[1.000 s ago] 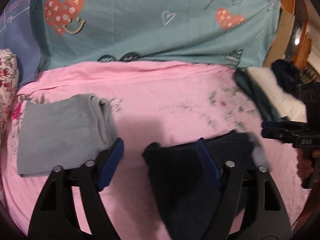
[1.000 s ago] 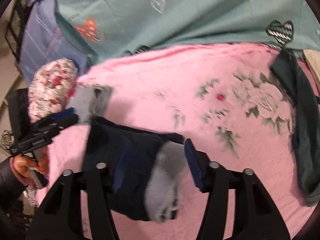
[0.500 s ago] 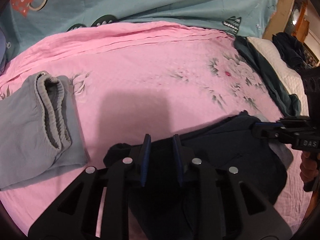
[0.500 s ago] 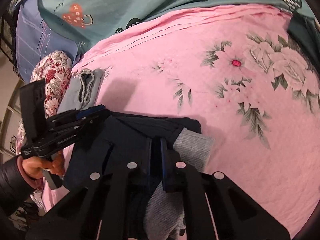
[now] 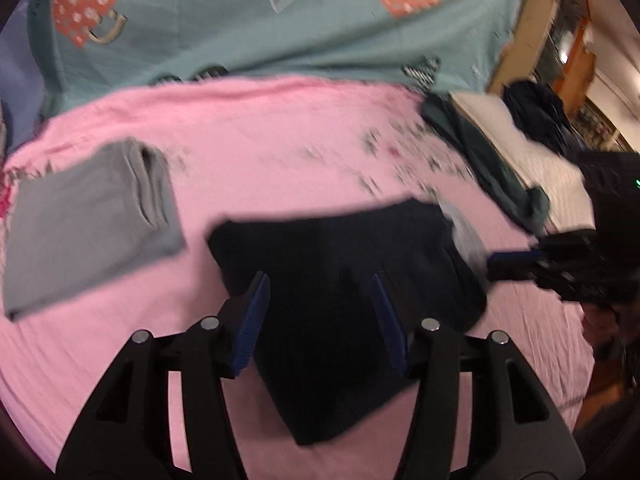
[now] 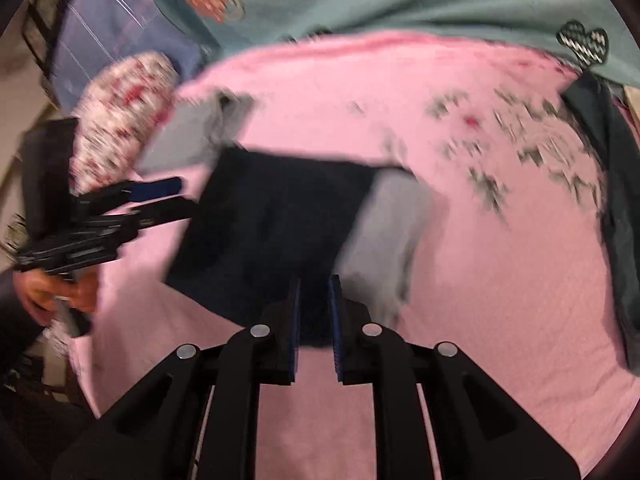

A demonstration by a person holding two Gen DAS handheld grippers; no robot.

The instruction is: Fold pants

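Dark navy pants (image 5: 344,276) lie folded on the pink bedsheet (image 5: 280,140), with a grey lining flap (image 6: 384,232) showing at their right end. My left gripper (image 5: 320,312) is open, its blue pads above the pants' near part. My right gripper (image 6: 314,320) is nearly closed on the near edge of the navy pants (image 6: 276,232). The right gripper also shows at the right of the left wrist view (image 5: 520,264), and the left gripper at the left of the right wrist view (image 6: 160,196). Both views are blurred.
Folded grey pants (image 5: 88,216) lie at the left on the pink bedsheet. A teal heart-print cover (image 5: 260,16) hangs behind. A dark green garment (image 5: 492,168) lies at the right edge, a floral pillow (image 6: 120,120) at the left.
My left gripper has opened and let go of the navy pants, and both cameras have pulled back. The pants now lie flatter and squarer. My right gripper stays closed on their near edge.
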